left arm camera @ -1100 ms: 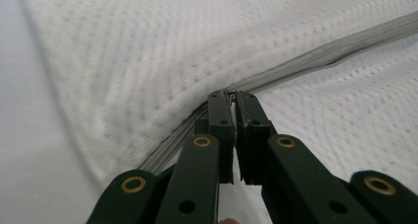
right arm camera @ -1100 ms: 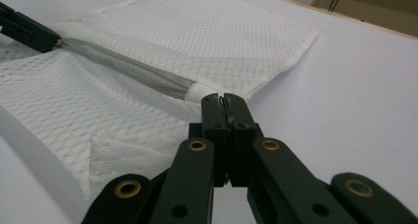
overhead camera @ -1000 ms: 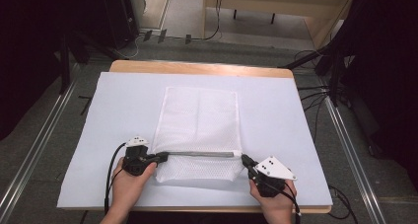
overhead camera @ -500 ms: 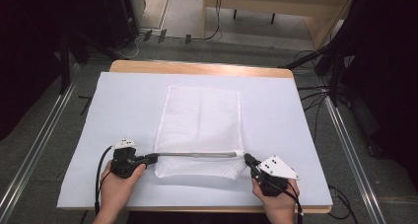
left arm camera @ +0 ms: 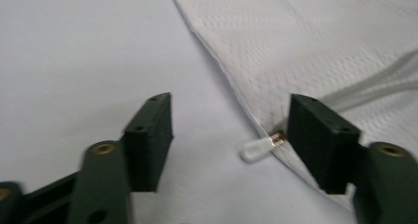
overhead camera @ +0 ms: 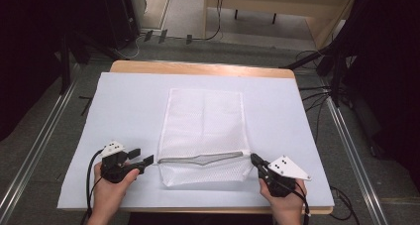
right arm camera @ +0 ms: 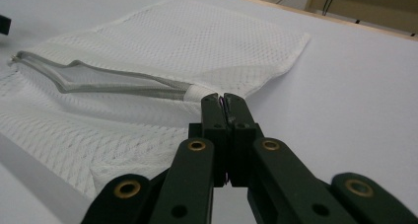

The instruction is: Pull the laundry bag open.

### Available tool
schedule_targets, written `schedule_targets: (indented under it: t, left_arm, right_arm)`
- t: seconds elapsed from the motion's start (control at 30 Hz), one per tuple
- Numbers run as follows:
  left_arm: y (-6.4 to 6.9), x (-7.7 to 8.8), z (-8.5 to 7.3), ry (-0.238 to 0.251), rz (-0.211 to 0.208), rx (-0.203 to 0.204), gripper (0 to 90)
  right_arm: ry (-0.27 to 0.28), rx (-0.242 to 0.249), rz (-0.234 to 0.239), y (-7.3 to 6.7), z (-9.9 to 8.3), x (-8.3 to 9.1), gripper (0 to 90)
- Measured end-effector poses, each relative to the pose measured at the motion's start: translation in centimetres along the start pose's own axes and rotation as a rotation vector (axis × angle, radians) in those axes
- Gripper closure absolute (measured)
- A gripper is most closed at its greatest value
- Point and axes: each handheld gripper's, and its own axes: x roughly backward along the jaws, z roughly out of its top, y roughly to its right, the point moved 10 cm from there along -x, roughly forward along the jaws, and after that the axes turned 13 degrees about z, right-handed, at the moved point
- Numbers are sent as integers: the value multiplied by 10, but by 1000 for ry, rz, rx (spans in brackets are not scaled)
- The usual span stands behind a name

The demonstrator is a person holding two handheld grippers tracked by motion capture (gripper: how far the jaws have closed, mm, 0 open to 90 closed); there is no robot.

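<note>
White mesh bag lying flat on the white sheet that covers the bench, near the middle and toward the person's edge. The bag's long axis runs away from the person; its zipper crosses the bag at right angles to that axis, close to the near end, and gapes slightly at its middle.

Relative to the bag: the zipper pull, a small translucent tab on a metal link, projects from the bag's left edge onto the sheet. The left tongs lie just beside that edge, pointing toward it along the zipper line. In the left gripper view the jaws stand wide apart with the pull between them, nearer the jaw on the bag side; neither jaw appears to touch it. The left tongs are therefore released and hold nothing. The left hand is the nearer one to the pull, so a closing of these jaws on the tab looks like the move in prospect.

The right tongs meet the bag at its right edge, at the zipper's other end. In the right gripper view the jaws are pressed together, their tips against the white fabric tab that ends the zipper; they appear clenched on it, though the pinched cloth itself is hidden between the tips. The right hand rests at the bench's near edge.
</note>
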Motion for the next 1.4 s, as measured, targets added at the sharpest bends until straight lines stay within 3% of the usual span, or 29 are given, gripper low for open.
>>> schedule_targets:
  t: [0.1, 0.13, 0.17, 0.2, 0.27, 0.37, 0.53, 0.6, 0.77, 0.93, 1.0, 1.03, 1.07, 1.2, 1.4]
  left_arm:
    - [-5, 0, 2, 19, 31, -12, 227]
    - [-8, 0, 4, 31, 50, -14, 152]
    - [-10, 1, 5, 36, 57, -14, 135]
    - [-11, 2, 6, 48, 54, -11, 133]
    - [-13, 4, 8, 62, 48, -29, 113]
    - [-17, 6, 8, 73, 38, -54, 99]
    - [-23, 11, 9, 91, 33, -44, 99]
    - [-24, 12, 9, 93, 35, -50, 99]
    - [-32, 12, 8, 89, 62, -50, 99]
    - [-41, 16, 7, 100, 74, -50, 92]
    - [-43, 16, 7, 99, 80, -53, 91]
    - [-46, 17, 7, 99, 87, -56, 82]
    - [-46, 17, 7, 99, 87, -56, 81]
    - [-54, 20, 7, 110, 99, -47, 72]
    - [-66, 26, 10, 140, 120, -27, 70]
  right_arm:
    - [-1, -1, 11, 0, -1, 0, 900]
    - [1, -9, 27, 0, -1, 0, 872]
    - [4, -13, 37, 0, -1, 0, 830]
    - [8, -13, 46, 0, -1, 0, 709]
    - [20, -3, 11, 4, 0, 2, 441]
    - [0, -35, -14, 14, -3, 7, 172]
    - [-9, -57, 16, 26, -8, 18, 4]
    - [-11, -74, 27, 32, -11, 22, 0]
    - [-5, -98, -5, 52, -16, 30, 0]
    - [18, -137, -40, 80, -23, 46, 0]
    - [19, -141, -50, 85, -24, 48, 0]
    - [23, -144, -63, 95, -28, 55, 0]
    - [23, -144, -63, 95, -28, 55, 0]
    - [37, -177, -103, 116, -36, 70, 0]
    - [66, -214, -135, 133, -42, 84, 0]
